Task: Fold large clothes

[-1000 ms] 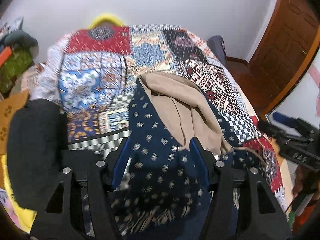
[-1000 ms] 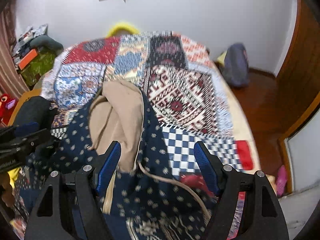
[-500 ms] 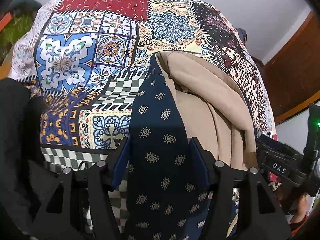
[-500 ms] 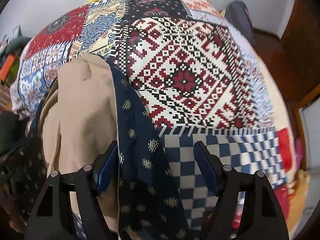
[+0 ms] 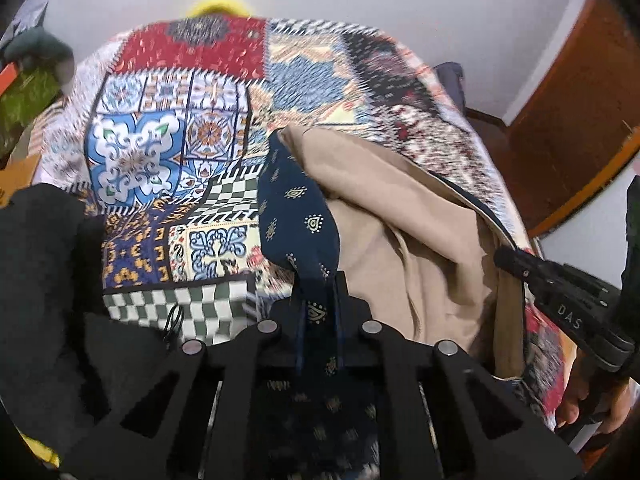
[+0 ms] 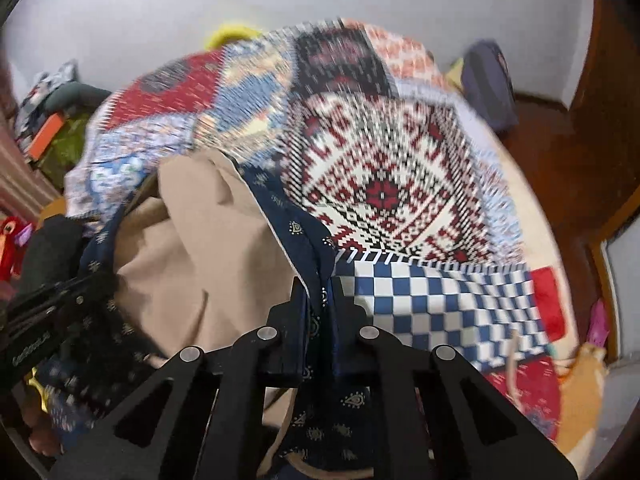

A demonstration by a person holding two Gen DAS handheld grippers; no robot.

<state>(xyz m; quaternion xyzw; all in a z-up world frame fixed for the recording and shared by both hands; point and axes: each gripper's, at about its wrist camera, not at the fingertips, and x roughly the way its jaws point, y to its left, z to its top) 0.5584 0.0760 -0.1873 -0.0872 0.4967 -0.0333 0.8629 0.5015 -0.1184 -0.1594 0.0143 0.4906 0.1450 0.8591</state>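
Between both grippers | left gripper (image 5: pixel 318 300) and right gripper (image 6: pixel 318 300) pinch navy garment (image 5: pixel 298 216)

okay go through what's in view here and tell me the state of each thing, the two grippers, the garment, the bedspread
Left gripper: shut on the garment's navy edge.
Right gripper: shut on the garment's navy edge.
Garment: bunched on the bed, tan lining facing up, not yet folded flat.
Bedspread: spread over the bed, partly covered by the garment.

Matte black left gripper (image 5: pixel 318 300) linkages, silver rivets, blue-lined jaws.
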